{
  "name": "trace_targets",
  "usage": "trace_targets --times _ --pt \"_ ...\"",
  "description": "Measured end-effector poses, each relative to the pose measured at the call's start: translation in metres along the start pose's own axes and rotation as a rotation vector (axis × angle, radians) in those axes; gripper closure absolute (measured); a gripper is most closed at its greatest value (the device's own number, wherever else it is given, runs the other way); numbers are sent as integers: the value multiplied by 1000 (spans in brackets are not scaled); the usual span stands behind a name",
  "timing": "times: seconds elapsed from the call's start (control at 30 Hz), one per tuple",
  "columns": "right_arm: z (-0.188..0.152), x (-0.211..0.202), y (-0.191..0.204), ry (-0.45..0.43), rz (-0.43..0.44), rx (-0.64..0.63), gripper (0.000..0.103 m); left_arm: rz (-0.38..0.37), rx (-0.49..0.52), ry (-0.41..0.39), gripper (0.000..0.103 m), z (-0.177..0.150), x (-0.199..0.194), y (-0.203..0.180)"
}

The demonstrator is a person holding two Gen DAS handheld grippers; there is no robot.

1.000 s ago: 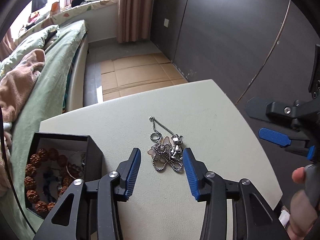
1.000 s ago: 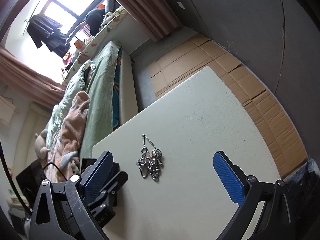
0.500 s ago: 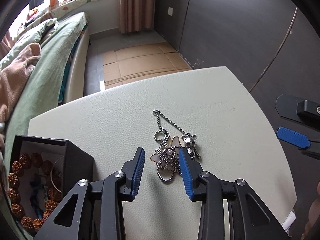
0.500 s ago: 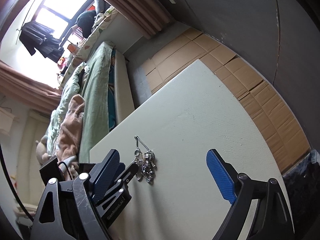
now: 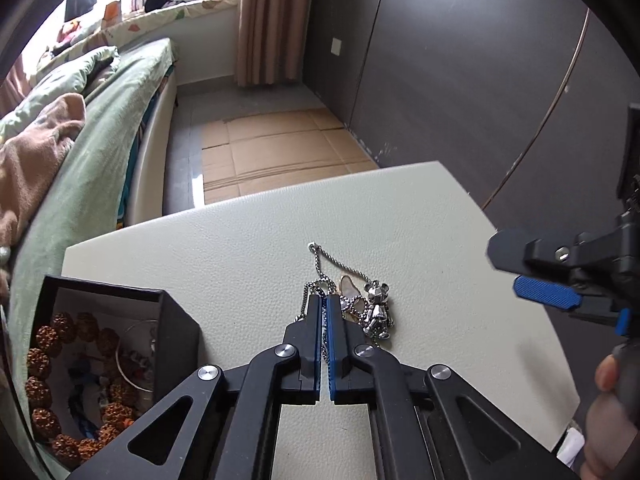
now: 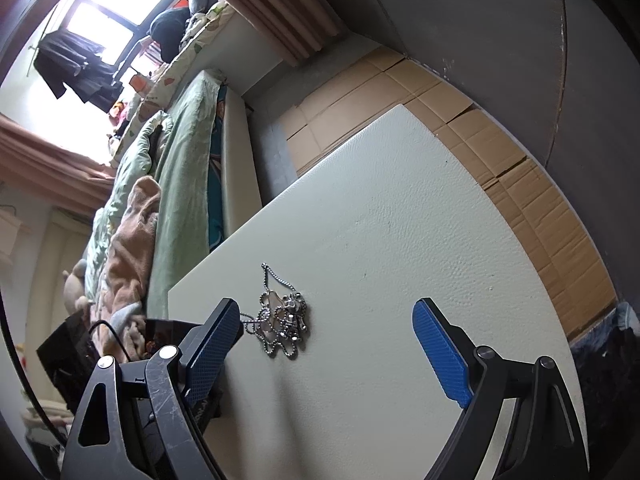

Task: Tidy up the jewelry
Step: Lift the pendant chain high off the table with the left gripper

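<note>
Now left claw (image 5: 323,308) pinched on the necklace (image 5: 352,300) — right claw (image 6: 328,344) agape just beside.

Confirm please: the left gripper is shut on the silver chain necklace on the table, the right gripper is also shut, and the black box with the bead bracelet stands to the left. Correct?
Not quite. The right gripper is open; the right wrist view shows its blue pads spread wide above the table. The rest holds: the left gripper is shut on the silver chain necklace, and the black box with the bead bracelet stands to the left.
</note>
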State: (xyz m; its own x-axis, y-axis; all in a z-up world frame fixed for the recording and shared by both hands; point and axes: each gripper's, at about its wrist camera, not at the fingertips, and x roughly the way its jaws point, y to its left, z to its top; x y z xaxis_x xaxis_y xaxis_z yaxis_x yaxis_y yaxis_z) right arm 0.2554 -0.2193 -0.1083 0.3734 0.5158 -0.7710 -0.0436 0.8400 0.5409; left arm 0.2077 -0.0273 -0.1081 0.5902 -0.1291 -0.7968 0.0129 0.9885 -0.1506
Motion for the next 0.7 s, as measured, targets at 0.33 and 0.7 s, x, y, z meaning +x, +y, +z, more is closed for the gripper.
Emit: trace_targets --times 0.33,0.7 --pt "1 9 2 14 -23 -17 14 -89 -76 -138 102 17 -50 7" --pt "5 14 -1 25 -20 -1 20 -144 -83 -294 102 42 -122 -2"
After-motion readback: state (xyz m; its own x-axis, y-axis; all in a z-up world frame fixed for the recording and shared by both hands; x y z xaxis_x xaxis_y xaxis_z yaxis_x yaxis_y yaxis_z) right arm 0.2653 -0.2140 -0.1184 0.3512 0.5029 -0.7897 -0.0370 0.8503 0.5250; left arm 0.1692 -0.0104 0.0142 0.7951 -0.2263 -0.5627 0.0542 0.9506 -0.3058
